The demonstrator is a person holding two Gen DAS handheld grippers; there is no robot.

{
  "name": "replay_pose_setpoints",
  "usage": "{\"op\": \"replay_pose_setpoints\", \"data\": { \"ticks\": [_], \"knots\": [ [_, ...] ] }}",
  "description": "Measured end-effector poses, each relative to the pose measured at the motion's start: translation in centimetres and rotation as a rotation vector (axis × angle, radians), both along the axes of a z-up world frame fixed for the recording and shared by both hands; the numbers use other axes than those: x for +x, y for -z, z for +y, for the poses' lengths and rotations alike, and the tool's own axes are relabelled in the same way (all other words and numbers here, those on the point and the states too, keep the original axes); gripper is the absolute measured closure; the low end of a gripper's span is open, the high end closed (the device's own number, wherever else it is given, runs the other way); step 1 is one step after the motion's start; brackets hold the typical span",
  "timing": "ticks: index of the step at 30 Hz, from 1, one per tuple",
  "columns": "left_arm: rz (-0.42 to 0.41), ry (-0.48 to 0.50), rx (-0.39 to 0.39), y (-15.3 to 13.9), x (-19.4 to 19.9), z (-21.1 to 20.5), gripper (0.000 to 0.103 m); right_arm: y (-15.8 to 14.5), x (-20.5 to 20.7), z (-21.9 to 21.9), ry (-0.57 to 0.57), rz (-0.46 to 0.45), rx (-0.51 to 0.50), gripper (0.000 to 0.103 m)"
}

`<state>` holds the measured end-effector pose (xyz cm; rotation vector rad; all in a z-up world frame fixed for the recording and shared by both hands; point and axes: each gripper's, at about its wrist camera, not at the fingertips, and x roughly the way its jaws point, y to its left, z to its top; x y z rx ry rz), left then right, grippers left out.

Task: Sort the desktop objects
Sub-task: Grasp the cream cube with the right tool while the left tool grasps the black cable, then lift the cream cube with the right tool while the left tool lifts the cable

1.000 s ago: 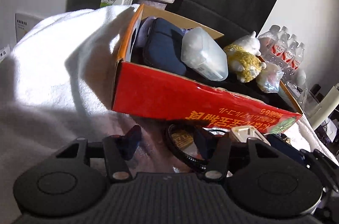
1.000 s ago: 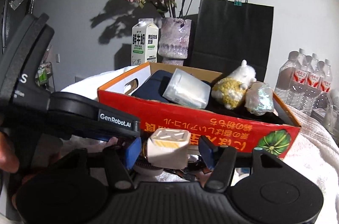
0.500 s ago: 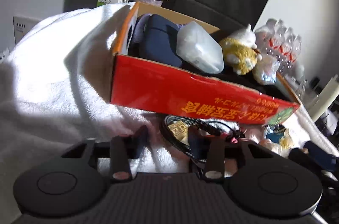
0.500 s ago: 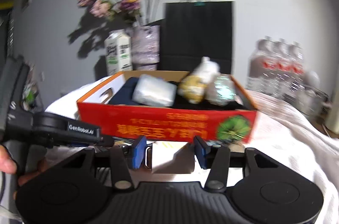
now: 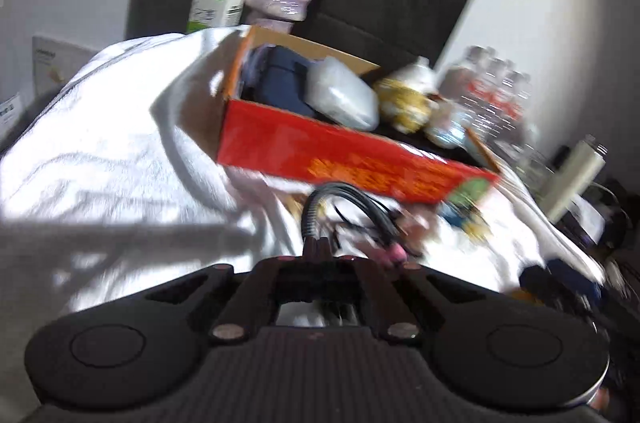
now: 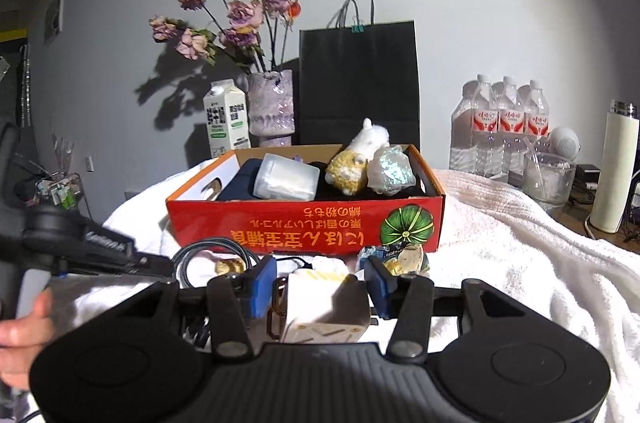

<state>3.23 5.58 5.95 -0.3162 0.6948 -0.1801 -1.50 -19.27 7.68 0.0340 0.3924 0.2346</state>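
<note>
A red cardboard box (image 6: 280, 227) (image 5: 320, 151) stands on the white towel and holds a navy pouch (image 6: 240, 179), a clear plastic case (image 6: 286, 177), a plush toy (image 6: 356, 163) and a crinkly wrapped ball (image 6: 390, 173). A coiled black cable (image 5: 348, 207) (image 6: 212, 251) lies in front of the box. My left gripper (image 5: 320, 259) has its fingers close together on the cable's end; the view is blurred. My right gripper (image 6: 320, 283) is open around a cream charger block (image 6: 324, 307), with gaps at both pads (image 6: 262, 285).
A milk carton (image 6: 225, 121), a vase of dried flowers (image 6: 272, 107) and a black paper bag (image 6: 358, 83) stand behind the box. Water bottles (image 6: 500, 127), a glass (image 6: 550, 179) and a white flask (image 6: 616, 171) are at the right. Small packets (image 6: 400, 255) lie by the box.
My left gripper has closed onto the cable end. My right gripper has pulled back and turned, with the charger block still between its fingers.
</note>
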Motion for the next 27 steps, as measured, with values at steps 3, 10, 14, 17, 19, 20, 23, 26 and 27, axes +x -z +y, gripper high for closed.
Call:
{"op": "replay_pose_setpoints", "data": {
  "ticks": [3,10,14,17,19,20,23,26,27],
  "knots": [
    [-0.009,0.023,0.012,0.3,-2.0,-0.1,0.102,-0.3,-1.7,-0.8,0.001,-0.004,0.007,0.056],
    [0.046,-0.071,0.042,2.1,3.1,0.6,0.064,0.7,-2.5,-1.4,0.006,0.054,0.017,0.056],
    [0.114,-0.069,-0.05,2.6,5.8,0.9,0.043,1.0,-2.7,-1.5,0.001,0.052,0.017,0.056],
    [0.09,-0.046,-0.055,1.3,4.9,0.7,0.041,1.3,-2.7,-1.5,0.004,0.063,0.014,0.056],
    [0.033,-0.061,-0.019,-0.1,3.8,0.4,0.039,1.5,-2.7,-1.7,0.002,0.065,0.014,0.056],
    [-0.002,-0.066,-0.003,-0.7,3.8,0.0,0.035,1.6,-2.7,-1.8,0.005,0.067,0.016,0.056],
    [0.001,-0.015,0.084,-0.8,6.6,-2.1,0.034,2.1,-2.1,-2.1,0.014,0.085,0.025,0.056],
    [0.15,0.021,0.128,1.1,10.1,-3.7,0.07,2.4,-2.0,-2.2,0.01,0.093,0.034,0.056],
    [0.167,0.043,0.147,1.7,10.6,-4.2,0.075,2.4,-2.0,-2.3,0.009,0.094,0.036,0.056]
  ]
}}
